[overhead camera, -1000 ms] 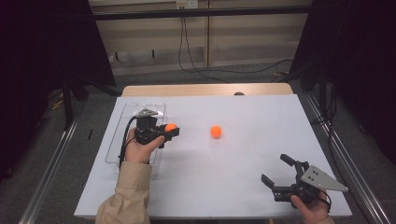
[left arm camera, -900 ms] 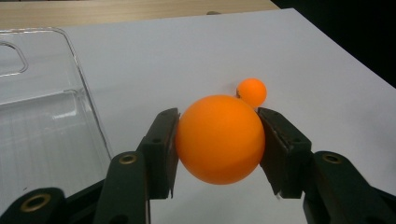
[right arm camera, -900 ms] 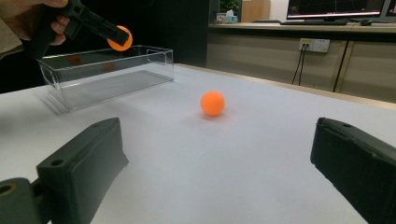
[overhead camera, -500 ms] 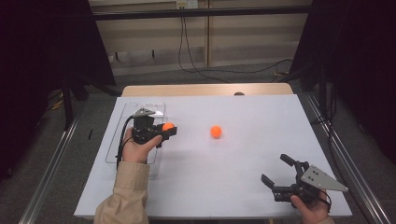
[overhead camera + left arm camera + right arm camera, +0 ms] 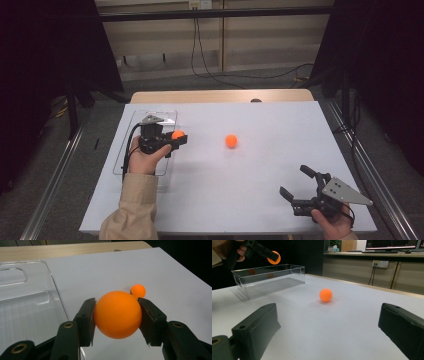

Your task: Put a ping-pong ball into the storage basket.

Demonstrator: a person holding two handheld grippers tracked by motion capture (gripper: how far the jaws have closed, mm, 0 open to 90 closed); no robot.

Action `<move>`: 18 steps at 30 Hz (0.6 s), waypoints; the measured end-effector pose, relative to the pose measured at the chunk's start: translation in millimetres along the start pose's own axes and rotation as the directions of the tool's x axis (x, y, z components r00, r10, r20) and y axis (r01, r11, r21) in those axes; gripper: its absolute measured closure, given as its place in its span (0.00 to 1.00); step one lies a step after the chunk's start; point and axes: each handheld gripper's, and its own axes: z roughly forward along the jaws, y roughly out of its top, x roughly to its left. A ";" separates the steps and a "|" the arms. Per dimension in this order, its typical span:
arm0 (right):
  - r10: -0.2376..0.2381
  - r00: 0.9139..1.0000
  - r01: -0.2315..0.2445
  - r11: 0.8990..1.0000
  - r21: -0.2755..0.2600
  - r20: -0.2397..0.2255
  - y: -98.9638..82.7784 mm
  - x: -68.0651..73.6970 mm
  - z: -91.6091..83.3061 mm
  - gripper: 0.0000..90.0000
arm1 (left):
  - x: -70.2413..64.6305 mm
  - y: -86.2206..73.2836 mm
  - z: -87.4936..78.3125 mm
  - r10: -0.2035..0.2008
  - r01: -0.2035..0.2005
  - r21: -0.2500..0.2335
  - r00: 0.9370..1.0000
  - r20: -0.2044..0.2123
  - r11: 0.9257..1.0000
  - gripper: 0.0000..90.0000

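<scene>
The left gripper (image 5: 176, 140) clamps one ball (image 5: 117, 314) in the air just past the bin's (image 5: 129, 145) 3 o'clock wall, not yet inside. The second ball (image 5: 230, 141) lies mid-table; the right gripper (image 5: 298, 184), at 5 o'clock, gapes empty.

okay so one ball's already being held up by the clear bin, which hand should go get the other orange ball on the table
Probably the right. The right gripper is open with nothing between its jaws and faces the loose orange ball across bare table. The left gripper is shut on the held ball beside the clear bin.
</scene>
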 end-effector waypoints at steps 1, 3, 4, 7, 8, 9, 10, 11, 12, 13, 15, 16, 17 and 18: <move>0.001 1.000 -0.001 1.000 0.000 0.001 0.0 0.0 0.0 0.02 | 1.2 -0.1 -0.9 -0.004 0.004 -0.005 1.000 -0.002 1.000 0.57; 0.001 1.000 -0.001 1.000 -0.001 0.000 0.1 0.0 0.0 0.02 | 3.0 0.0 -3.0 -0.011 0.011 -0.008 1.000 -0.010 1.000 0.57; -0.001 1.000 0.001 1.000 0.000 0.001 0.0 -0.1 -0.1 0.02 | 3.9 0.0 -4.0 -0.009 0.009 -0.008 1.000 -0.011 1.000 0.57; 0.002 1.000 -0.002 1.000 0.000 0.000 -0.1 0.0 0.1 0.02 | 7.1 0.0 -7.2 -0.014 0.014 -0.016 1.000 -0.017 1.000 0.57; 0.000 1.000 0.000 1.000 0.001 0.000 -0.1 0.0 0.1 0.02 | 7.6 -0.1 -7.9 -0.021 0.020 -0.018 1.000 -0.018 1.000 0.57; 0.000 1.000 0.000 1.000 0.001 0.000 -0.1 -0.1 0.2 0.02 | 9.1 -0.2 -8.8 -0.022 0.022 -0.019 1.000 -0.018 1.000 0.57; -0.002 1.000 0.002 1.000 0.002 -0.001 -0.1 -0.1 0.2 0.02 | 10.0 -0.5 -9.3 -0.029 0.029 -0.025 0.999 -0.021 0.999 0.57; -0.001 1.000 0.001 1.000 0.001 0.000 -0.1 0.0 0.3 0.02 | 11.3 -0.7 -10.0 -0.029 0.029 -0.022 0.999 -0.024 0.999 0.57; -0.001 1.000 0.001 1.000 0.001 0.000 -0.1 0.0 0.3 0.02 | 12.5 -1.1 -10.2 -0.032 0.032 -0.024 0.999 -0.025 0.999 0.57; -0.002 1.000 0.002 1.000 0.001 0.000 0.0 0.0 0.3 0.02 | 13.7 -1.2 -10.8 -0.029 0.029 -0.020 0.999 -0.026 0.999 0.57; 0.000 1.000 0.000 1.000 0.000 0.000 0.0 -0.2 0.2 0.02 | 14.5 -1.6 -10.6 -0.034 0.033 -0.024 0.999 -0.028 0.999 0.57; 0.000 1.000 0.000 1.000 0.000 0.001 0.1 -0.4 0.1 0.02 | 15.1 -1.5 -11.2 -0.032 0.031 -0.022 0.999 -0.028 0.999 0.57; 0.000 1.000 0.000 1.000 -0.001 0.001 0.0 -0.5 0.1 0.02 | 15.8 -1.6 -11.5 -0.033 0.032 -0.026 0.999 -0.029 0.999 0.57; 0.000 1.000 0.000 1.000 0.000 0.001 0.0 -0.5 0.1 0.02 | 16.0 -1.7 -11.7 -0.039 0.038 -0.029 0.999 -0.029 0.999 0.57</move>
